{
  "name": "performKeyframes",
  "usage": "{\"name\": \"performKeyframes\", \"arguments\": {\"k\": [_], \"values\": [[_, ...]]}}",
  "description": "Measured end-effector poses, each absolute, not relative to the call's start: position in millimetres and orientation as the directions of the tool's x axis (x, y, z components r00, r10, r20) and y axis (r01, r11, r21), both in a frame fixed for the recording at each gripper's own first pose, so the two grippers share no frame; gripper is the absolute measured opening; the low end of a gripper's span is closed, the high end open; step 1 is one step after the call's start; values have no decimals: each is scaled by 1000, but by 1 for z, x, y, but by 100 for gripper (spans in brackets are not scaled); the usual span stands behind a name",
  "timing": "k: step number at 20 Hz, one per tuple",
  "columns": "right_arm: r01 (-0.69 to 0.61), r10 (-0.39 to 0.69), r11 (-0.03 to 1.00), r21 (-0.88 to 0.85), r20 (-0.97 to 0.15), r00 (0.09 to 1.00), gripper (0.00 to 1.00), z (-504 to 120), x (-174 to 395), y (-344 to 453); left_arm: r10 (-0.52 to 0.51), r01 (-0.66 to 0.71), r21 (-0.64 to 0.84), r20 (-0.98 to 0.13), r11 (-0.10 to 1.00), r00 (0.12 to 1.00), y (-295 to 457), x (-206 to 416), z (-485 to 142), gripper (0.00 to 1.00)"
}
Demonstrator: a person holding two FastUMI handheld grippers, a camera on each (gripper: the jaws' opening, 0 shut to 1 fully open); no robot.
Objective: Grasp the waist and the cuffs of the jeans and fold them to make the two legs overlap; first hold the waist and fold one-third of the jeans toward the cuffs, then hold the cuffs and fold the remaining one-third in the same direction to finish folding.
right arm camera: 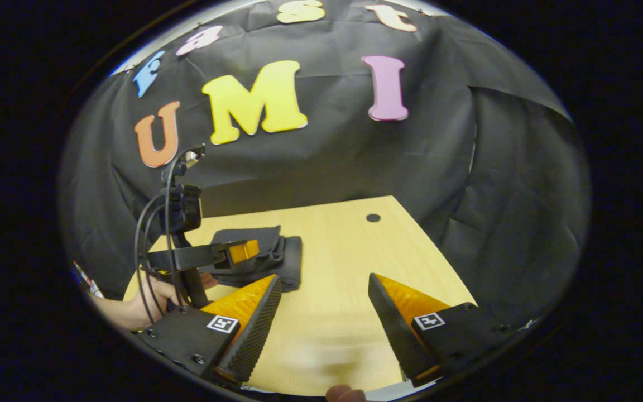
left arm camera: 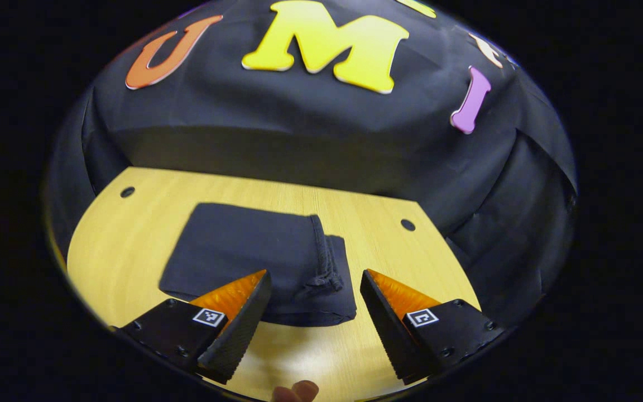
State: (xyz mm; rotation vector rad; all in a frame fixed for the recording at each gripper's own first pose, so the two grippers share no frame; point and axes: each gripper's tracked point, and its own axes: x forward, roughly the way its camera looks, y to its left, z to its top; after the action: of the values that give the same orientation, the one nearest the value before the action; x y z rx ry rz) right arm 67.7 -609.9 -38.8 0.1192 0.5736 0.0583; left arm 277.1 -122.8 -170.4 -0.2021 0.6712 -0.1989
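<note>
The dark jeans [left arm camera: 243, 251] lie folded into a compact, layered rectangle on the wooden table [left arm camera: 126, 245], with a bunched hem edge [left arm camera: 324, 262] along their right side. My left gripper [left arm camera: 315, 282] hovers open just above the near edge of the bundle, nothing between its fingers. In the right gripper view the folded jeans [right arm camera: 268, 254] sit at the left of the table, and the left gripper [right arm camera: 240, 251], held by a hand [right arm camera: 151, 296], hangs over them. My right gripper [right arm camera: 324, 285] stands open over bare table to the right of the jeans.
Black cloth walls close in the table at the back and right. Round holes [left arm camera: 408, 225] [left arm camera: 127, 192] mark the tabletop's far corners. A cable [right arm camera: 143, 240] loops from the left gripper's handle. A fingertip [left arm camera: 298, 391] shows at the bottom edge.
</note>
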Motion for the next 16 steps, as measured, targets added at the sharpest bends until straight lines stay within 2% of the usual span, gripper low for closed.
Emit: {"name": "performKeyframes", "arguments": {"k": [5,6,7,9,12,16], "values": [[-118,153,985,122,-329,932,98,36,85,-552,-163,130,-115,-355,985,921,-36,251,-38,100],[-127,156,985,117,-281,947,98,51,85,-543,-140,119,-87,-302,989,943,-19,244,-11,99],[-140,164,984,112,-240,957,92,66,85,-531,-123,110,-66,-256,992,959,-1,235,16,98],[-167,183,981,104,-173,968,92,89,77,-507,-81,75,-40,-194,996,978,21,209,54,98],[-174,179,982,73,-84,980,92,113,61,-484,-20,20,1,-90,1000,996,49,184,91,98],[-189,190,979,81,-6,982,92,123,28,-461,28,-27,22,-56,999,998,68,146,103,98]]}}
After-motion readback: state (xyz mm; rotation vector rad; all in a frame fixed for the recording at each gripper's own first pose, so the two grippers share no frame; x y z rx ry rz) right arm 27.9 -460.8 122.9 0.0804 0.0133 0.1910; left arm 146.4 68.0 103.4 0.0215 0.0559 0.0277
